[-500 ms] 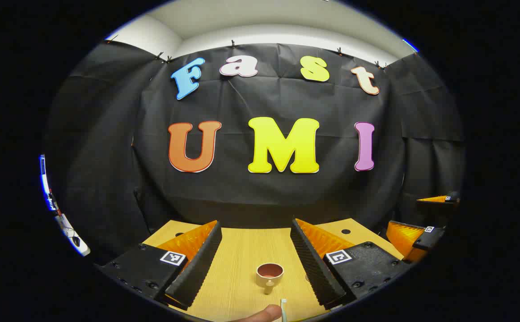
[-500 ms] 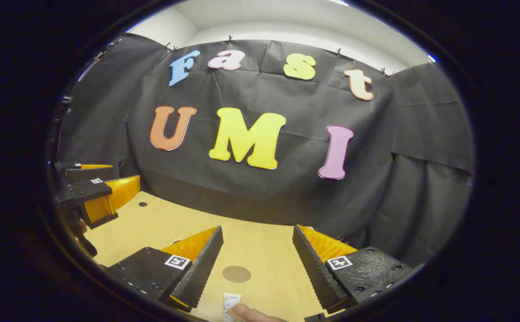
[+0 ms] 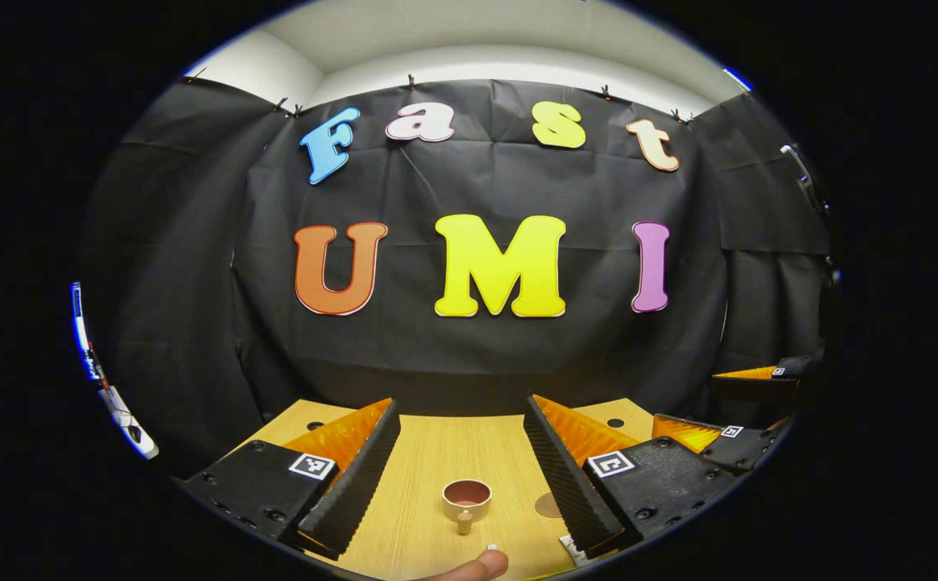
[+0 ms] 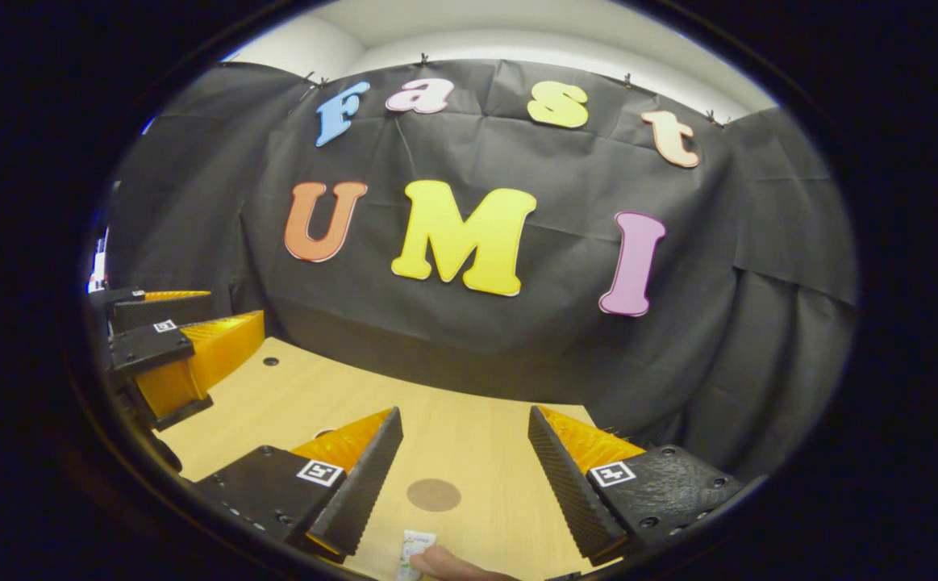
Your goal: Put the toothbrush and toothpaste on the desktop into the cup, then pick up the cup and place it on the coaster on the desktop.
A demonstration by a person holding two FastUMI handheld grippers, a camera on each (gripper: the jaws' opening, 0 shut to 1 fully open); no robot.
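Observation:
A small cream cup (image 3: 466, 500) with a brown inside stands on the wooden desktop (image 3: 436, 452), its handle toward me, between the fingers of my open left gripper (image 3: 460, 401). Nearer me, the white tip of the toothbrush (image 3: 491, 549) peeks up beside a person's fingertip (image 3: 473, 566). The round brown coaster (image 3: 548, 505) is half hidden by my right-hand finger. In the right gripper view the coaster (image 4: 433, 495) lies between the fingers of my open right gripper (image 4: 464, 411). The end of the toothpaste tube (image 4: 412, 553) sits at the bottom edge, touched by a fingertip (image 4: 444, 565).
The right gripper's fingers (image 3: 682, 428) stand at the right of the left gripper view. The left gripper's fingers (image 4: 210, 347) stand at the left of the right gripper view. Black cloth walls close the desk's back. Small holes (image 4: 272, 361) mark the desktop.
The left gripper view has shifted: the cup sits slightly lower and left, less of the toothbrush shows, and the coaster's edge has come into sight. The right gripper view has tilted a little.

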